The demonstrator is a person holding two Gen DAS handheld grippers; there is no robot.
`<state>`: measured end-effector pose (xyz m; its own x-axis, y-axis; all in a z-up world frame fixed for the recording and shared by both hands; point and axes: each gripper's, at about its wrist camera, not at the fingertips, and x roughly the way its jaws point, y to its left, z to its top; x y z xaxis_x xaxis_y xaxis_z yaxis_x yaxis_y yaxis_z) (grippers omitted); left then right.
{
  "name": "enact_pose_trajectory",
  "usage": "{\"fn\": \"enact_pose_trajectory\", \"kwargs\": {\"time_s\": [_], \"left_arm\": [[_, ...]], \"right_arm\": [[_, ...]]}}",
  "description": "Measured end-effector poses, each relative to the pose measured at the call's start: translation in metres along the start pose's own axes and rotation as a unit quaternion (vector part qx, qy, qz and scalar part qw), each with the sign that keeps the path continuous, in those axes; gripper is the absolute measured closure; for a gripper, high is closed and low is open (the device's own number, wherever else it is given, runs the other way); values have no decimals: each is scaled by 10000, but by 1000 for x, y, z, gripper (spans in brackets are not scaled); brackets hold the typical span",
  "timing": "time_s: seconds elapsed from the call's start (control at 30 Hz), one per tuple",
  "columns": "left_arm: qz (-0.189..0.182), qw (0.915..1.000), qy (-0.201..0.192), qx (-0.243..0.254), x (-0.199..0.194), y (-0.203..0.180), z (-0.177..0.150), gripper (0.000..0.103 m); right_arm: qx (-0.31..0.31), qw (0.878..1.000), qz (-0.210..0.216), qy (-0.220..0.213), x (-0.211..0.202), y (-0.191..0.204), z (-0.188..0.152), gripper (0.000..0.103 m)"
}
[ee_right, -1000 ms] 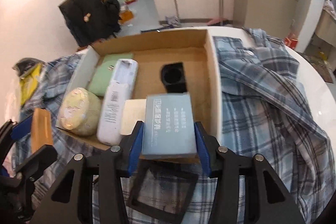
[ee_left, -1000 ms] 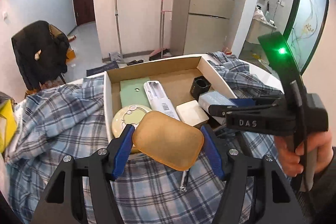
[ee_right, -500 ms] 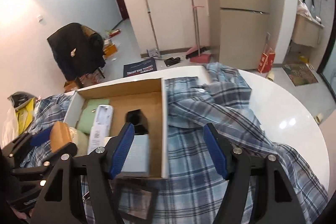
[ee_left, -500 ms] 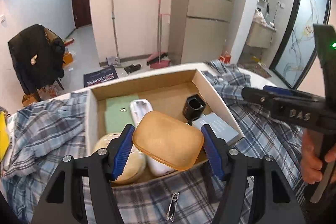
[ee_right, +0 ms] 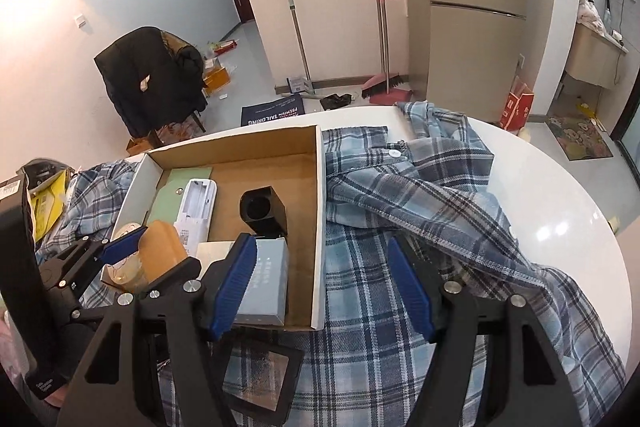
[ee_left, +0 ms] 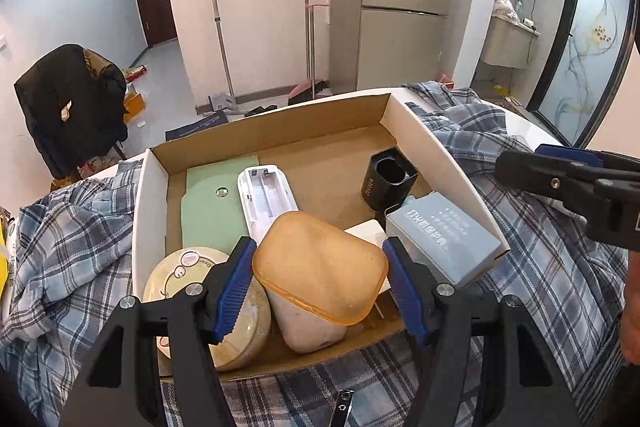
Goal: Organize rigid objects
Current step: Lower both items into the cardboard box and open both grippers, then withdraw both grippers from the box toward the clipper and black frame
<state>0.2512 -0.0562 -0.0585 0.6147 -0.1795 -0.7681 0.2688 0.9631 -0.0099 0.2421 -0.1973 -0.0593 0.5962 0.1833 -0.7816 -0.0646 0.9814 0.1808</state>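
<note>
A second ago our right gripper (ee_right: 322, 283) was clamped on the grey-blue box (ee_right: 266, 277); now its fingers are spread wide with nothing between them, and the box lies in the near right corner of the cardboard box (ee_left: 436, 151), tilted against the wall. Our left gripper (ee_left: 320, 291) has carried the orange-lidded container (ee_left: 320, 269) from the near edge forward over the carton and stays closed on its lid, the container's base low among the contents.

Around it in the carton we see a green flat case (ee_left: 212, 207), a white remote (ee_left: 268, 199) with its battery bay open, a round cream tin (ee_left: 192, 291) touching the left finger, a black cube holder (ee_left: 388, 179), and a white block (ee_left: 366, 229) mostly hidden.

The carton sits on a plaid shirt (ee_right: 420, 195) over a white round table (ee_right: 560, 195). A black frame (ee_right: 264, 379) lies on the shirt below our right gripper. Behind stand a jacket-draped chair (ee_right: 148, 79), mop (ee_right: 290, 7) and broom (ee_right: 382, 27).
</note>
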Motion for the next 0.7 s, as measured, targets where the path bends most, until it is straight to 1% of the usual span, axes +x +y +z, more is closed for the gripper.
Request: {"fn": "enact_pose_trajectory", "kwargs": {"time_s": [0.1, 0.17, 0.27, 0.3, 0.33, 0.37, 0.4, 0.43, 0.53, 0.7], "left_arm": [[-20, 10000, -39, 47, -1, 1, -1, 36], [42, 9999, -79, 93, -2, 1, -2, 36], [4, 10000, -82, 34, -2, 4, -1, 35], [18, 9999, -106, -6, -3, 5, 0, 34], [35, 9998, -171, -43, -5, 6, 0, 26], [65, 9994, -336, -87, -10, 8, 0, 17], [102, 9987, -495, -116, -15, 9, 0, 16], [148, 9973, -711, -145, -23, 11, 0, 16], [215, 9928, -1161, -178, -44, 14, 1, 16], [377, 9794, -1958, -328, -96, 23, 2, 16]], "right_arm": [[-18, 10000, -2, -31, 0, 1, 0, 36], [-32, 10000, 4, -37, -1, 1, -1, 36], [-49, 10000, 16, -40, -1, 2, -1, 36], [-54, 10000, 18, -40, -2, 2, -1, 36], [-53, 10000, 29, -44, -2, 2, -1, 36], [-51, 10000, 43, -46, -3, 2, -1, 36], [-48, 10000, 55, -52, -4, 2, -1, 36], [-45, 9999, 63, -71, -6, 2, 0, 36], [-73, 9998, 87, -153, -13, 4, 1, 36], [-157, 9989, 141, -413, -35, 12, 4, 36]]}}
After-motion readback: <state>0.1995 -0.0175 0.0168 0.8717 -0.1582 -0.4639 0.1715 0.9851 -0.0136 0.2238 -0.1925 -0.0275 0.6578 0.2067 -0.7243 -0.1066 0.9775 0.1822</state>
